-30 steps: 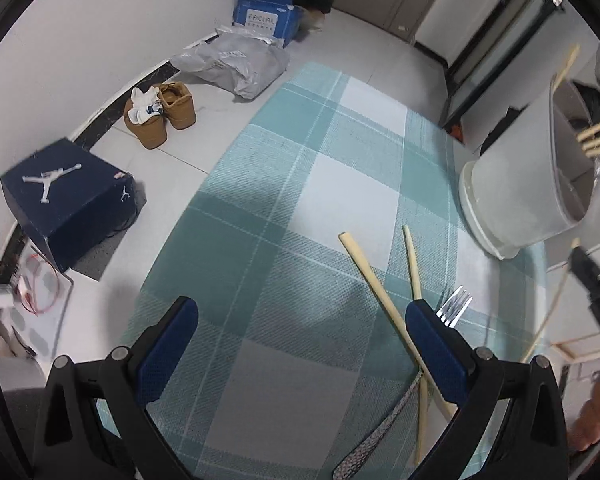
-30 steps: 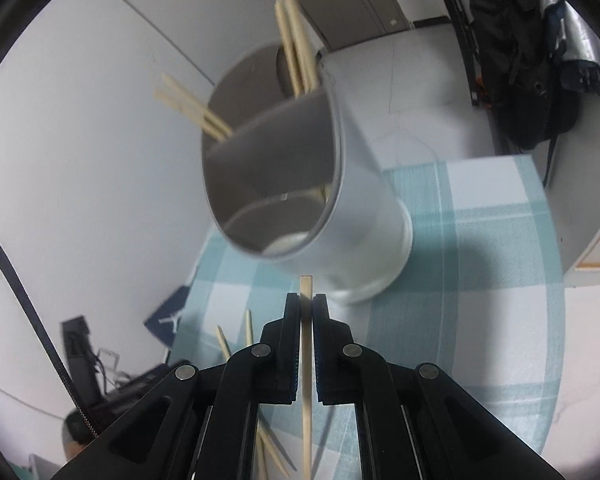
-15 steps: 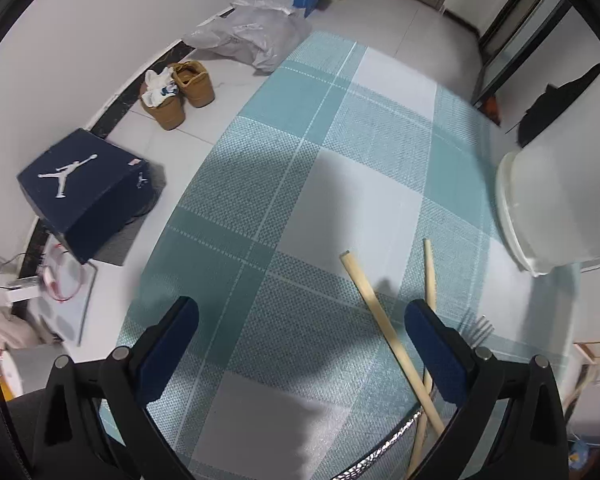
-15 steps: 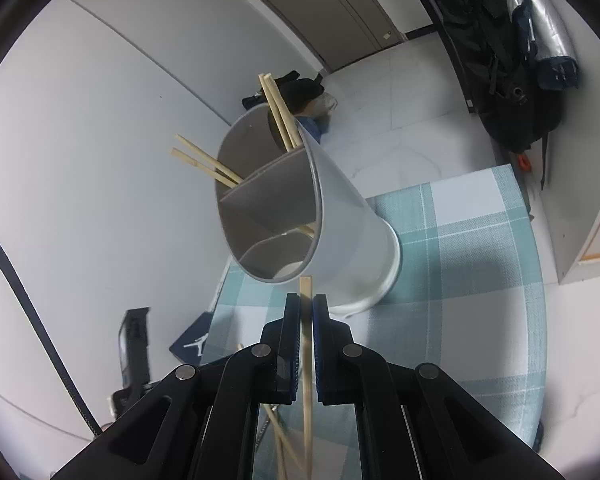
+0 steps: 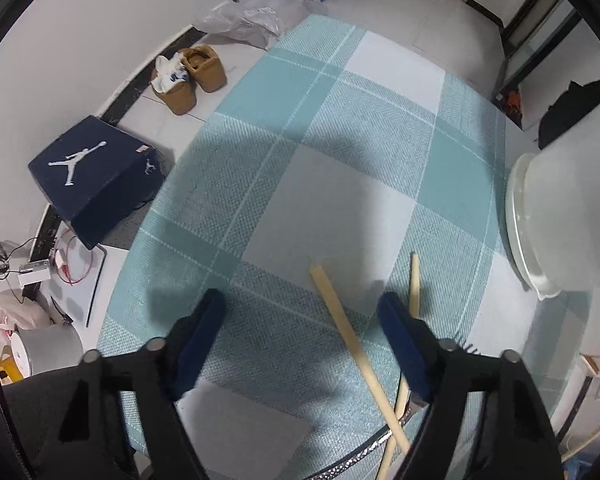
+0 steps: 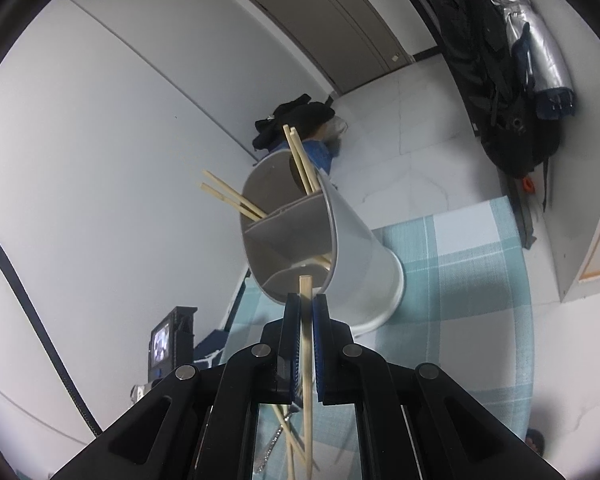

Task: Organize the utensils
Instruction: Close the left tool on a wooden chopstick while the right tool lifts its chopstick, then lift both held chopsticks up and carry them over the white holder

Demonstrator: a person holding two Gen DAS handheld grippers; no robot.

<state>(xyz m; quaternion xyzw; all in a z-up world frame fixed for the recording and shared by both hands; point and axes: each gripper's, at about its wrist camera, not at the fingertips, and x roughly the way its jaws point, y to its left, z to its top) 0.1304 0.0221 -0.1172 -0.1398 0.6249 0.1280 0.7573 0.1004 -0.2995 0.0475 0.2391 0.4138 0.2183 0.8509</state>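
at centre frame, the right gripper (image 6: 305, 310) pinches a chopstick (image 6: 306, 356) below the divided holder (image 6: 352, 248); tip should clear its rim. the left gripper (image 5: 304, 336), jaws just narrowing, holds nothing.

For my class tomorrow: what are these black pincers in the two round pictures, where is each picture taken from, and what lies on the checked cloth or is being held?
There is no robot here: a person carries a hand-held gripper in each hand, and a wide-angle camera on each looks along its two fingers.

The left camera looks almost straight down at the checked tablecloth. The left hand-held gripper has just been closing, but its pads press on nothing yet. Two loose chopsticks lie crossed below it, one running between the fingers, with fork tines peeking out beside the right finger.

The right camera looks towards a white divided utensil holder with several chopsticks already inside. The right hand-held gripper is shut on one chopstick, its tip near the holder's rim.
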